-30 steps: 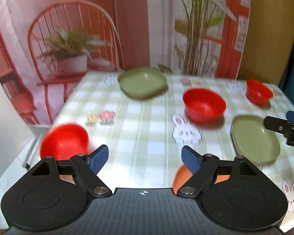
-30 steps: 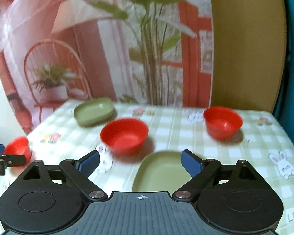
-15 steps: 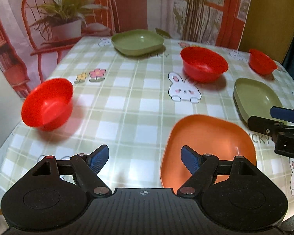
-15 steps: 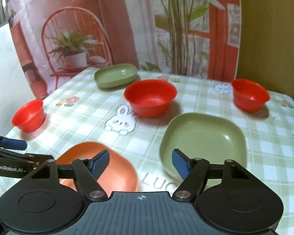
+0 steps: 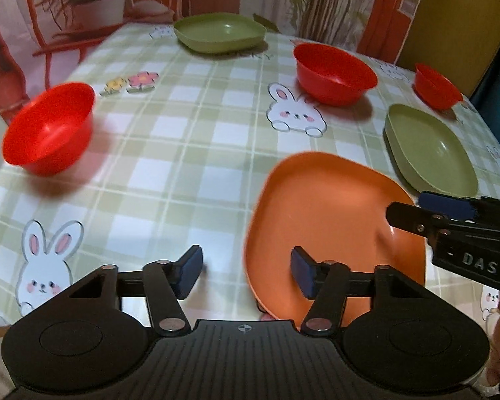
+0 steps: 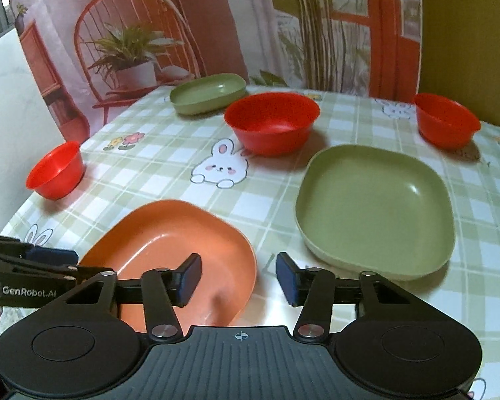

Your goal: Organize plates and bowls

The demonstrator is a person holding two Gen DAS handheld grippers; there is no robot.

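Orange plate [image 5: 330, 220] on checked tablecloth [image 5: 183, 153], left gripper [image 5: 246, 271] and right gripper [image 6: 238, 278] both spread wide at its near edges, holding nothing.

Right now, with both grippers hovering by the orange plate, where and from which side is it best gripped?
Probably by its raised rim. The orange plate lies flat on the table, so only its upturned edge offers a pinch. The right gripper is open over the plate's near right edge, and the left gripper is open over its near left edge; either could come down from above.
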